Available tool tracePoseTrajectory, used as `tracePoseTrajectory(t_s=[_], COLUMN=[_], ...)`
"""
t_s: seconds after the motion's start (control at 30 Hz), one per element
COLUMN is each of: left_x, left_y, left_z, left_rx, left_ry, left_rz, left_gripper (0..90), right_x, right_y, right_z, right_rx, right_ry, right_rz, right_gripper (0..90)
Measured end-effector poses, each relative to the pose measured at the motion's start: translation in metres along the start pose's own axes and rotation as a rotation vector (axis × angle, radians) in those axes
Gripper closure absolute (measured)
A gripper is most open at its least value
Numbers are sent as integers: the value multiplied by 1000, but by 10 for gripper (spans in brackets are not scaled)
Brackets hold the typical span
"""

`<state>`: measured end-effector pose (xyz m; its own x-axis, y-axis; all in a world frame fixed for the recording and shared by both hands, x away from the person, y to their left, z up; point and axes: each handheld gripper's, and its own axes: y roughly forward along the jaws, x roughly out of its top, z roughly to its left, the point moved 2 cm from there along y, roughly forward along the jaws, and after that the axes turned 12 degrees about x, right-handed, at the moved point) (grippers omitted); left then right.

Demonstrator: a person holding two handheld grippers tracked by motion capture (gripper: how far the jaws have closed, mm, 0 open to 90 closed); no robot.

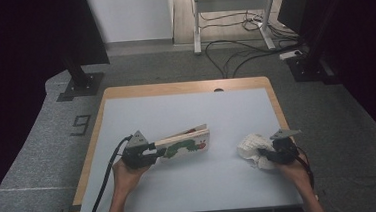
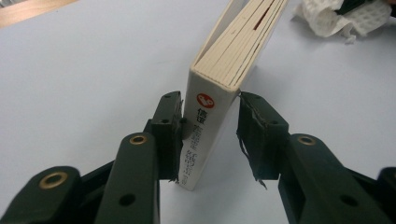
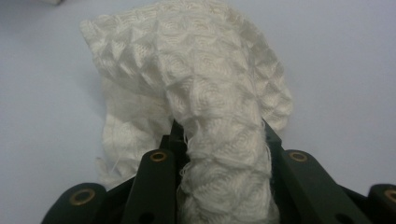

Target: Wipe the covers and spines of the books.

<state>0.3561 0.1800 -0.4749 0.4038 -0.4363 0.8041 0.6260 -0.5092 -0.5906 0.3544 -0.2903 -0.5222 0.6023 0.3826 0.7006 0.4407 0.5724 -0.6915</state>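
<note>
**Book and cloth both gripped**

While the left gripper (image 2: 210,135) pinches the spine end of the book (image 2: 233,60), standing on edge at the middle of the table (image 1: 182,191), the right gripper (image 3: 219,154) is pressed together on a bunched white cloth (image 3: 205,84) near the table's right edge, well apart from the book.

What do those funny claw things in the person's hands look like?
Each hand holds a black two-jaw claw. The left gripper has a grey three-cornered plate on top and a black cable trailing back along the table; so does the right gripper. Up close, the black jaws carry brass-coloured rivet rings, and the left gripper's dark pads are frayed at the edges. No sleeves show on the forearms.
</note>
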Motion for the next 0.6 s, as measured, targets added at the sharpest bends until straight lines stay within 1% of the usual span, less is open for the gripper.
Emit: tracePoseTrajectory(t_s=[0.1, 0.13, 0.33, 0.6], left_x=[0, 0, 0, 0], left_y=[0, 0, 0, 1], left_z=[1, 1, 2, 3], left_rx=[-1, -2, -4, -2], left_ry=[-1, -1, -9, -10], left_rz=[1, 1, 2, 5], left_gripper=[607, 607, 611, 615], right_x=[5, 6, 17, 23], right_y=[-9, -12, -29, -41], right_z=[2, 3, 13, 22], right_rx=[13, 20, 27, 52], right_ry=[-4, -11, -48, -68], right_rz=[-21, -25, -43, -64], right_gripper=[679, 679, 676, 673])
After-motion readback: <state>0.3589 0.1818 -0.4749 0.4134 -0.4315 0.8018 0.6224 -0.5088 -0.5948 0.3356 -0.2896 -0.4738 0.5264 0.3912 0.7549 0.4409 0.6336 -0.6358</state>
